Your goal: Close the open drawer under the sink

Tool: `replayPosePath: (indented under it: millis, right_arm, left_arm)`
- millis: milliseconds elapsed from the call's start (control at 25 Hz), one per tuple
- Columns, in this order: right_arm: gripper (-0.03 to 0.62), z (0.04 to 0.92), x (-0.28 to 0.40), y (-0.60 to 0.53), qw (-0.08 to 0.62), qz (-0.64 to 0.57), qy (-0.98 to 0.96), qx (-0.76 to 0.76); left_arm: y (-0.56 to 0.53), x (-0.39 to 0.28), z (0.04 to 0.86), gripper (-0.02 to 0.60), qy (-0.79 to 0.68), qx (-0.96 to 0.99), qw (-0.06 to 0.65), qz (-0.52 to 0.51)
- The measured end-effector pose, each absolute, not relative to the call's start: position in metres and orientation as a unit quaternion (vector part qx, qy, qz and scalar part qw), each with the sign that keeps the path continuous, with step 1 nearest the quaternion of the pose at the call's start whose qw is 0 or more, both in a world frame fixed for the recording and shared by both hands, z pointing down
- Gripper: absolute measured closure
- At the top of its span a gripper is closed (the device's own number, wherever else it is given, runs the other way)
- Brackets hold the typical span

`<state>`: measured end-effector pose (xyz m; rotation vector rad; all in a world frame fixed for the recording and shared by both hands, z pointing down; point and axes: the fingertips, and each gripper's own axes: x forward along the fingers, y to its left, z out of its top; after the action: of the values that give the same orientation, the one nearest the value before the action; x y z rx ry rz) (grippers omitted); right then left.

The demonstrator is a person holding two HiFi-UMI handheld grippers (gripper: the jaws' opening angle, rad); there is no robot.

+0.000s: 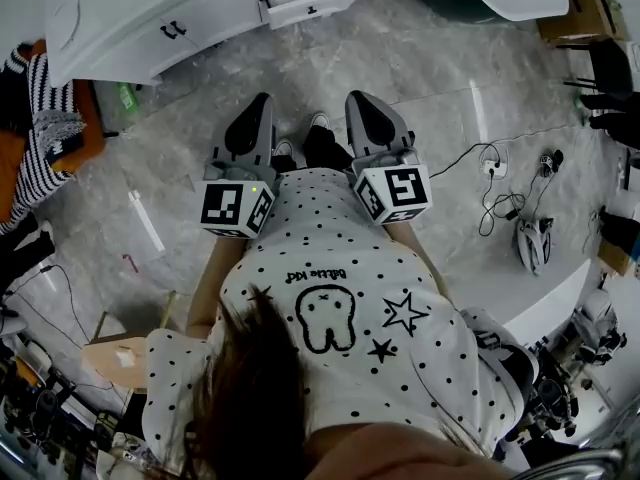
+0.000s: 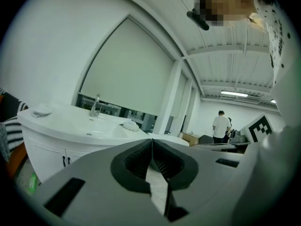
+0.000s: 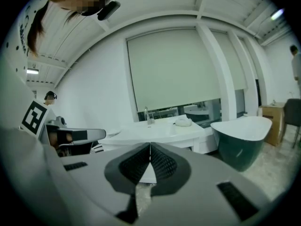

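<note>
Left tool: jaws together, nothing between them. Right tool: same, jaws together and empty. In the head view both sit side by side at frame centre, held in front of the person's dotted shirt, tips toward the top of the frame, over grey marble floor.

Drawer: top centre of the head view, pulled out at the right end of the white cabinet, well apart from both tools.

Left gripper view: sink worktop with faucet at left centre, a person standing far right. Right gripper view: same worktop at centre, dark green tub to its right.

Cables lie on the floor at right of the head view.
</note>
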<state>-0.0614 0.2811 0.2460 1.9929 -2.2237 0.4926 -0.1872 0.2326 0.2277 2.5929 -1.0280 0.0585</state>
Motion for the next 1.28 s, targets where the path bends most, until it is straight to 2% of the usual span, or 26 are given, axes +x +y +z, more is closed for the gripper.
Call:
replayPosePath:
  millis: [360, 880, 1280]
  right_arm:
    - [0.580, 0.241, -0.024, 0.255, 0.064, 0.147, -0.757, 0.634]
    - [0.580, 0.242, 0.046, 0.260, 0.037, 0.147, -0.750, 0.644]
    - [0.580, 0.250, 0.064, 0.259, 0.041, 0.160, -0.740, 0.652]
  left_arm:
    - [0.215, -0.154, 0.221, 0.567, -0.395, 0.902, 0.173, 0.005]
    - [0.228, -0.086, 0.226, 0.566, -0.377, 0.911, 0.168, 0.006]
    - [0.226, -0.067, 0.232, 0.567, -0.362, 0.915, 0.176, 0.016]
